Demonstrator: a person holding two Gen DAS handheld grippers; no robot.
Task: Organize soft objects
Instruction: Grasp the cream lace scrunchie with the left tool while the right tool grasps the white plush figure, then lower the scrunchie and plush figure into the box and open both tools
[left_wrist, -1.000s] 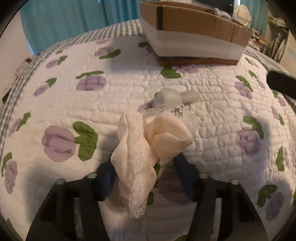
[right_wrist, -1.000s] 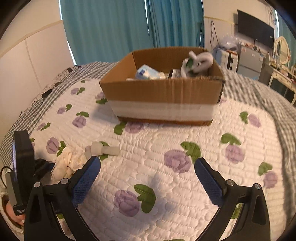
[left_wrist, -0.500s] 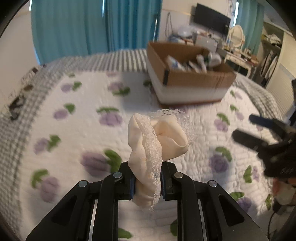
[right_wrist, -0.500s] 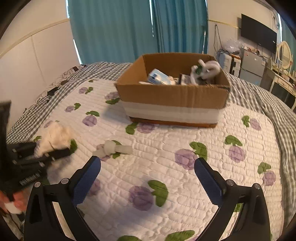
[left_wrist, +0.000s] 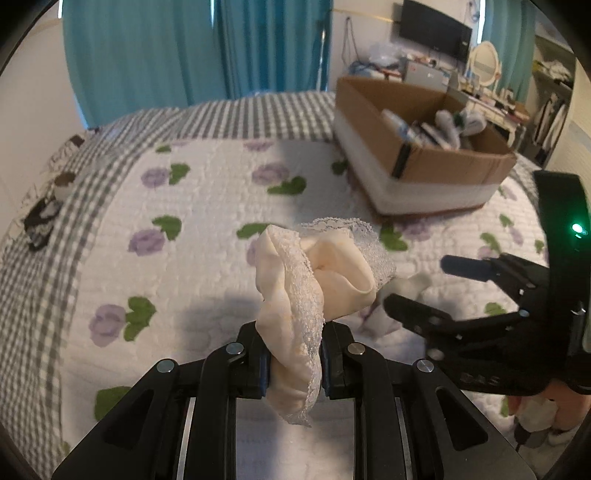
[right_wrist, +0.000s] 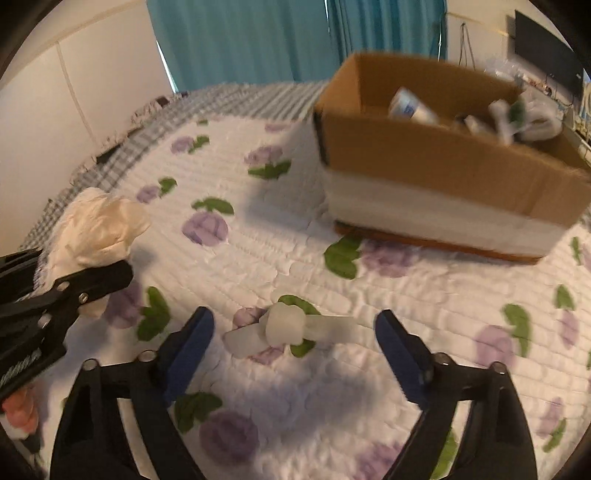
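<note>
The cream scrunchie (left_wrist: 317, 280) was soft matt cloth edged with sheer lace. The quilt (right_wrist: 369, 295) looked stitched, puckered cotton. The box (right_wrist: 436, 158) at two o'clock was matt corrugated cardboard banded with smooth white tape.

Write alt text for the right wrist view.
The open right gripper hovers over a knotted white fabric piece on a floral quilt. At left, the left gripper holds a cream lace cloth; a cardboard box sits behind.

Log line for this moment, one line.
left gripper: shut on cream cloth | right gripper: open over white knotted cloth | box: beyond
</note>
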